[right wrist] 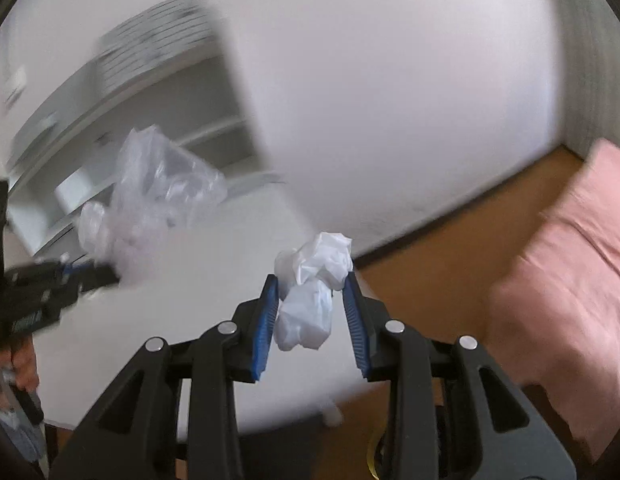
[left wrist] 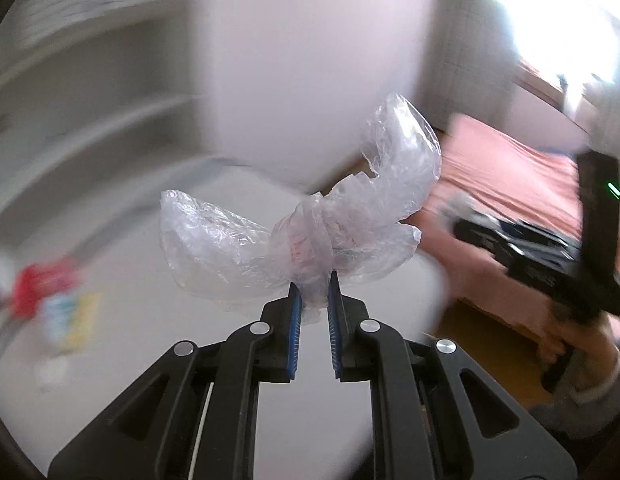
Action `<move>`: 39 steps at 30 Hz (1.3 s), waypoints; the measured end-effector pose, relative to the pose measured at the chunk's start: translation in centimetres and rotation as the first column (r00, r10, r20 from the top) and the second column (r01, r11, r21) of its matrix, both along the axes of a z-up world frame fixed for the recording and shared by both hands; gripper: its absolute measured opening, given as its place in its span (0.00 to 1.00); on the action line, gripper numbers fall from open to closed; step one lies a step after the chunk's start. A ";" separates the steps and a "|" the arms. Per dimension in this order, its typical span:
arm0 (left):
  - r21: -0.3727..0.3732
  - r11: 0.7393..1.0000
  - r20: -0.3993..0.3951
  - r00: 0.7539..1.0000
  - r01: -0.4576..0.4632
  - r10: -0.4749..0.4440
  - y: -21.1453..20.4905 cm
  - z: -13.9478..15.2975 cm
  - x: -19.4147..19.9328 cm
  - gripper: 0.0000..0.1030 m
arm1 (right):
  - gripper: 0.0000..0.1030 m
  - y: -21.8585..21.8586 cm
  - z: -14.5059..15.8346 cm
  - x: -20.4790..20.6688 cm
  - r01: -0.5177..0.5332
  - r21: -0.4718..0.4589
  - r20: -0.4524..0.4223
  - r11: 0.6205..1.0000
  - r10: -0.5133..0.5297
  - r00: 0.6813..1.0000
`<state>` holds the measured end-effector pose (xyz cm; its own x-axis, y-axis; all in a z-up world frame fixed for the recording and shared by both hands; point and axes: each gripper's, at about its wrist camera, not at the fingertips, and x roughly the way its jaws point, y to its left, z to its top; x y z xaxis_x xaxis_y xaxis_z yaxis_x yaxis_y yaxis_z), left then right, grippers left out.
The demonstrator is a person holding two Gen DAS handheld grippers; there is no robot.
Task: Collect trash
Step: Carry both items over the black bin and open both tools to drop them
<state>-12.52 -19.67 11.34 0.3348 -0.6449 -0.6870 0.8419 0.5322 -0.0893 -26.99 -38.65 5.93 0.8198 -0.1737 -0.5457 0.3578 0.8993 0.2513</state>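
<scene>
2 grippers grip trash (plastic wrap [left wrist: 310,236] left, tissue [right wrist: 314,292] right).

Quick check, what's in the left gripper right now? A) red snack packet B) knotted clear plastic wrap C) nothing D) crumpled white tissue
B: in the left wrist view the left gripper has its blue pads closed on the knotted neck of the clear plastic wrap; the crumpled white tissue sits in the right gripper instead.
</scene>
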 end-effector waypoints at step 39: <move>0.435 0.840 -0.504 0.861 0.325 -0.072 -20.7 -36.6 -11.7 0.11 | 0.32 -18.5 -35.1 -7.2 0.375 0.489 -0.622 0.787 0.014 0.783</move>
